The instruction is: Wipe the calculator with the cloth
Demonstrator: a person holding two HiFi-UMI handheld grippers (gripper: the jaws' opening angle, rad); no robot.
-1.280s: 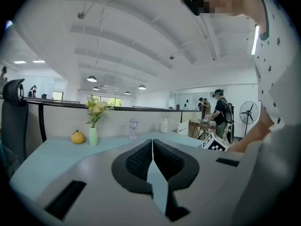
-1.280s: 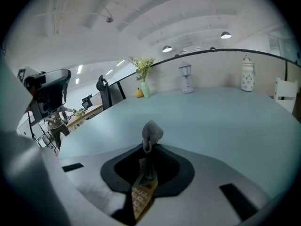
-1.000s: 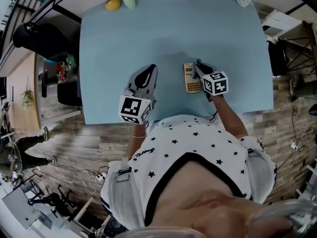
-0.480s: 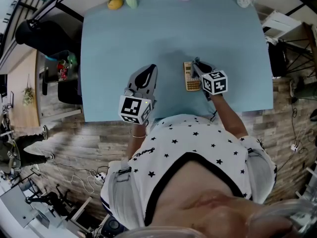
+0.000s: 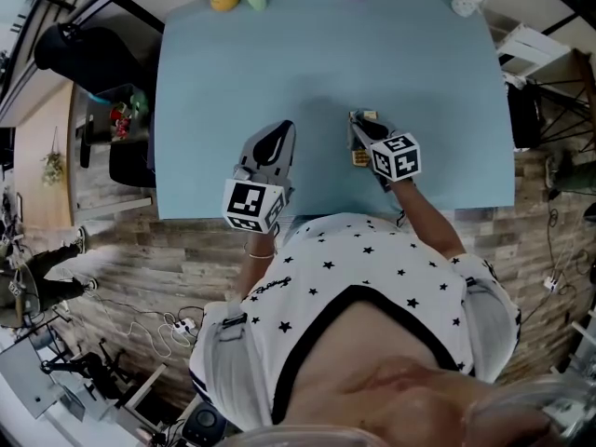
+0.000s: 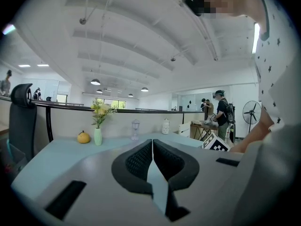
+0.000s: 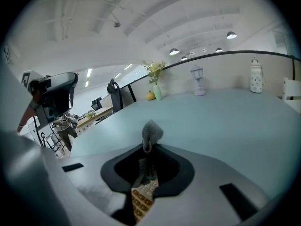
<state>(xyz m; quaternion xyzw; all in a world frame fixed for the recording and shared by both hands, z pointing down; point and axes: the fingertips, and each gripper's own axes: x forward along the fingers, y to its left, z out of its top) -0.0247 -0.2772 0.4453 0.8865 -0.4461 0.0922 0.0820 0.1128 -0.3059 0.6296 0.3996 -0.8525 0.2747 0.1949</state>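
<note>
Wiping seems to be the step in hand. The right claw (image 7: 148, 147) is pinching the grey cloth (image 7: 151, 132) between its tips, and the cloth is hanging down and seems to be touching the calculator (image 7: 141, 199), which is lying flat on the blue worktop (image 5: 279, 54) directly under this claw. The left claw (image 6: 153, 145) is staying apart, near the front edge of the worktop, with its jaws pressed together and nothing between them. The next move is probably calling for a light stroke along the keys. Nothing is holding the calculator, so it may slide.
</note>
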